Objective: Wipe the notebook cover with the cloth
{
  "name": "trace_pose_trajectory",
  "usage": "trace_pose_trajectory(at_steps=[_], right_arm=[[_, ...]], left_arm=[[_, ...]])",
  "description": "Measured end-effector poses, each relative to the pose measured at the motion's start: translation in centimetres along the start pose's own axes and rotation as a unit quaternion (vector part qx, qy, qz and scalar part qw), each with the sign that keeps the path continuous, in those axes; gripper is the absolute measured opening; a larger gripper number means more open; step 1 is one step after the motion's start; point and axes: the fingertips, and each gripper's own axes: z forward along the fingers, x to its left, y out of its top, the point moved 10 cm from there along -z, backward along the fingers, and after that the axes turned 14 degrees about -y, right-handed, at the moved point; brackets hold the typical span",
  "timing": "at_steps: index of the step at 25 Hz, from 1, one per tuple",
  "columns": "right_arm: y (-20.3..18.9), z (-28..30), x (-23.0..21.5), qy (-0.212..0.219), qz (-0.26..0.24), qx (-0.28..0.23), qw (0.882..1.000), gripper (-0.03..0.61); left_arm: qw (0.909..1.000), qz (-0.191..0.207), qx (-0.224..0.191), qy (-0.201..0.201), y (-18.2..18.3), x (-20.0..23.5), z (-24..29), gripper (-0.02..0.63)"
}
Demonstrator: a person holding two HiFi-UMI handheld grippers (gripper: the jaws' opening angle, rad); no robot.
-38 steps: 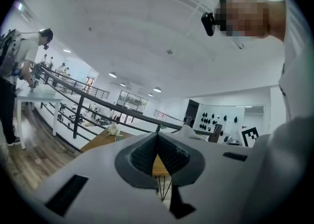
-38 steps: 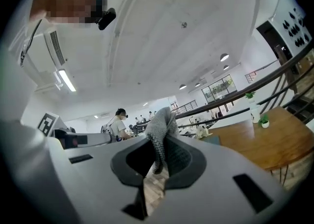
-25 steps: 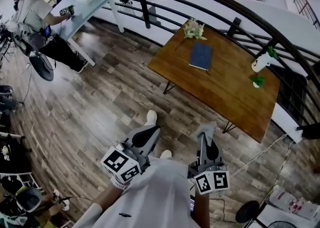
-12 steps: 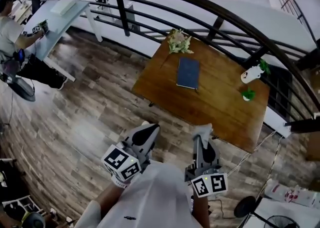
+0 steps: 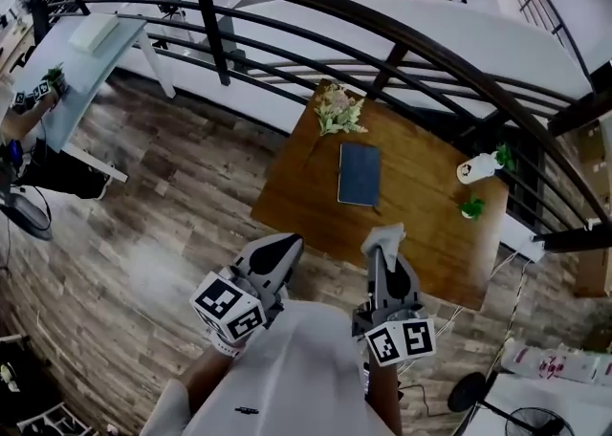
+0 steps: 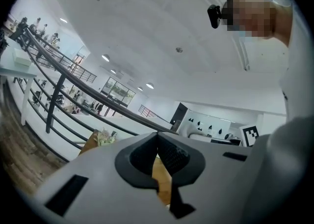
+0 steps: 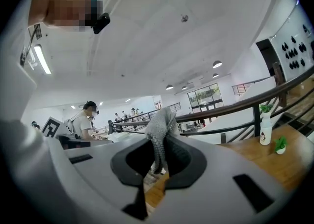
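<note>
Grey cloth [image 5: 387, 231] pinched at the tip of the right gripper [image 5: 382, 247] in the head view. Carried low and near the body, just beside the left gripper [image 5: 287, 245], both pointing far toward the wooden table [image 5: 421, 233]. On that table, well apart from both, the dark blue notebook [image 5: 359, 174], lying flat; flowers [image 5: 337, 111] at its far left, a white vase [image 5: 475, 170] and a small green plant [image 5: 470, 207] to its right.

From the left gripper view: jaws pressed together, nothing between them, a strip of table through the slit below.

From the right gripper view: jaws clamped on the cloth, a tuft of it standing above them; vase and plant at the right. Notebook only in the head view.
</note>
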Motion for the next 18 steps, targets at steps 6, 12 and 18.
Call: trace_pose_trajectory(at_steps=[6, 12, 18], right_arm=[[1.1, 4.2, 1.3, -0.027, -0.007, -0.013, 1.0, 0.028], [0.0, 4.9, 1.4, -0.046, -0.01, 0.019, 0.999, 0.028], [-0.5, 7.0, -0.4, -0.034, 0.005, 0.04, 0.999, 0.029]], left_arm=[[0.9996, 0.005, 0.007, -0.027, 2.9, 4.8, 1.1, 0.018], [0.9984, -0.022, 0.029, -0.043, 2.6, 7.1, 2.9, 0.018], [0.9963, -0.038, 0.055, -0.054, 1.2, 8.2, 6.0, 0.018]])
